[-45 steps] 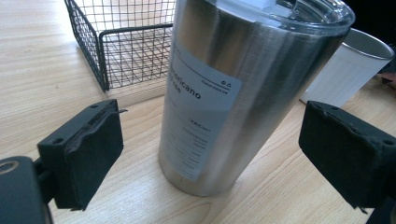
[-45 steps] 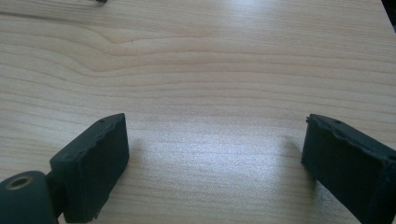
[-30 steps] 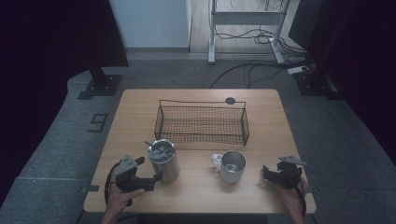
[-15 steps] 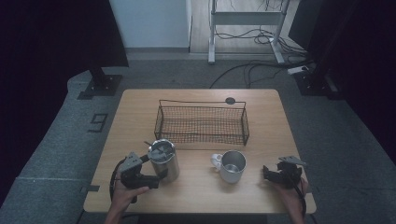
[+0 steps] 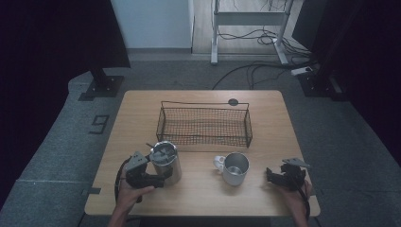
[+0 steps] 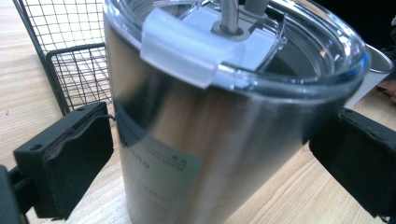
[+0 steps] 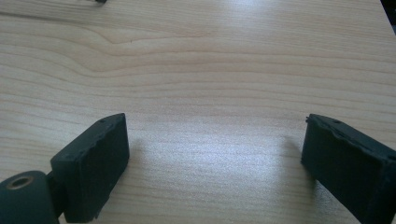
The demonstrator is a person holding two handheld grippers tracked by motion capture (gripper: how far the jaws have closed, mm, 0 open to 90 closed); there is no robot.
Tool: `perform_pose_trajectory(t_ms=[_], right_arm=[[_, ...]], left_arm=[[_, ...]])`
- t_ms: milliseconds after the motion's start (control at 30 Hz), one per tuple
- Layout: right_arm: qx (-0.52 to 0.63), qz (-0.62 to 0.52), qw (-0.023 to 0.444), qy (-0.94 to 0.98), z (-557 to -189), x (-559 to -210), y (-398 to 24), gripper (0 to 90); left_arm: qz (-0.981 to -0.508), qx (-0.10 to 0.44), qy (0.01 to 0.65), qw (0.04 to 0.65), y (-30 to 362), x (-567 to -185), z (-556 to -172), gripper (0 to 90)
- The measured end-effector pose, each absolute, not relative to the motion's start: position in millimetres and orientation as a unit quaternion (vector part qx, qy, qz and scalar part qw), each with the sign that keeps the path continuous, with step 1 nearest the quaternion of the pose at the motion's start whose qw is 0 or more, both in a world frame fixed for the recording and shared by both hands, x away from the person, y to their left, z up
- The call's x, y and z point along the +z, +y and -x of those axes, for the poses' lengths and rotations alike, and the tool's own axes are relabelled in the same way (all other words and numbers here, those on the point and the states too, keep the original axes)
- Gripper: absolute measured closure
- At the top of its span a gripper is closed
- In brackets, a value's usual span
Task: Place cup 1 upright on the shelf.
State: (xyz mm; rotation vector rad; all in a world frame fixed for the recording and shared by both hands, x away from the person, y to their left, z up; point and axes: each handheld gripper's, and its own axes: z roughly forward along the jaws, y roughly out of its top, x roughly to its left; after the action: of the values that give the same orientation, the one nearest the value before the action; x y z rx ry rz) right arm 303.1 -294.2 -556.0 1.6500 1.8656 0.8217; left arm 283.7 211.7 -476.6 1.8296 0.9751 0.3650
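Note:
A steel tumbler (image 5: 165, 163) with a clear lid and a straw stands upright at the table's front left. My left gripper (image 5: 153, 178) reaches in from its left, jaws spread around its lower body. In the left gripper view the tumbler (image 6: 196, 121) sits between the two pads (image 6: 74, 158); a thin gap shows at the left pad, so the left gripper (image 6: 212, 154) is open. A steel mug (image 5: 235, 168) with a white handle stands at front centre. My right gripper (image 5: 270, 176) rests right of it, open, and in its own view the right gripper (image 7: 215, 158) has bare wood between its jaws.
A black wire basket (image 5: 203, 127) stands just behind the tumbler and mug; its near corner (image 6: 70, 70) is close behind my left jaw. A small black disc (image 5: 233, 101) lies at the table's far edge. The mug's rim (image 6: 376, 65) is just right of the tumbler.
My left gripper has slid right toward the tumbler, bringing its jaws around it. The right gripper, the mug and the basket have stayed in place.

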Motion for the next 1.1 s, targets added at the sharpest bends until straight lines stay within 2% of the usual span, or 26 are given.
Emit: perform_pose_trajectory(t_ms=[1100], right_arm=[[0.303, -0.608, 0.257, 0.688, -303, -556, -294, 7.2]], left_arm=[[-0.761, 0.187, 0.381, 0.491, 197, -481, -298, 1.6]])
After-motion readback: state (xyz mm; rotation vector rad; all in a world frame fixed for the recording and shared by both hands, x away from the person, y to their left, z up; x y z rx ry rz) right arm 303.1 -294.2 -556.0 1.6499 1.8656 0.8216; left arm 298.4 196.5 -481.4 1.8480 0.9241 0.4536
